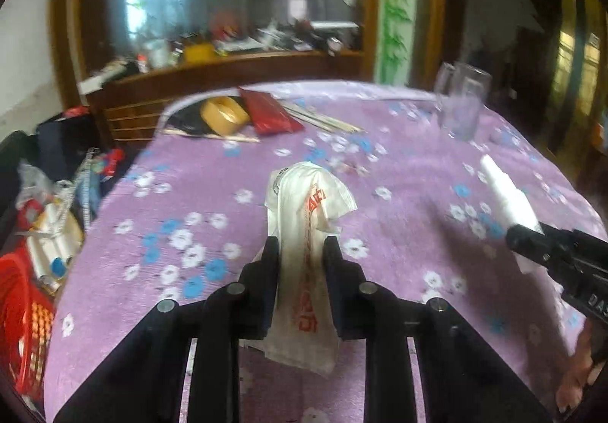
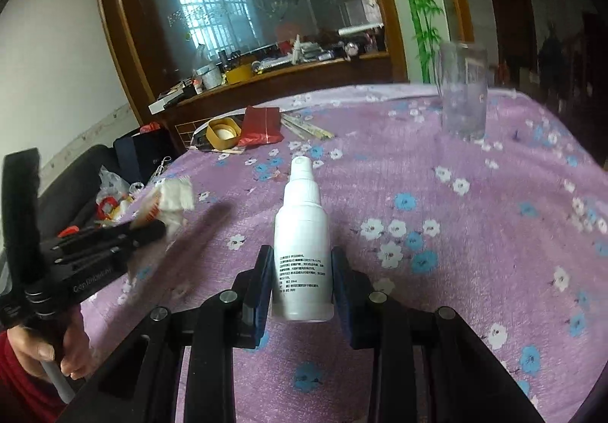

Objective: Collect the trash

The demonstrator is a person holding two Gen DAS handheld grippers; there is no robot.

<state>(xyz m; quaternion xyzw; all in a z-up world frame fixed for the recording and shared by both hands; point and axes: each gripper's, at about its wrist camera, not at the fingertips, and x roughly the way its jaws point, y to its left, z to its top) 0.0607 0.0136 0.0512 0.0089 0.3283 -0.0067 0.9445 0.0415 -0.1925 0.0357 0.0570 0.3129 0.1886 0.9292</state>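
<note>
Both grippers loaded, nothing binned yet.
Left gripper [image 1: 300, 244] clamps crumpled wrapper [image 1: 309, 229]; right gripper [image 2: 302, 255] clamps spray bottle [image 2: 302, 233], above the tablecloth [image 1: 212, 195]; disposal remains.

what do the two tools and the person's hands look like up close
Both tools are matte black: the left tool and right tool each have two flat rectangular fingers on angular linkage arms with round silver pivot bolts. From the side, the bodies carry white lettering, too blurred to read. The left hand is bare skin below a red sleeve, gripping a grey handle.
</note>
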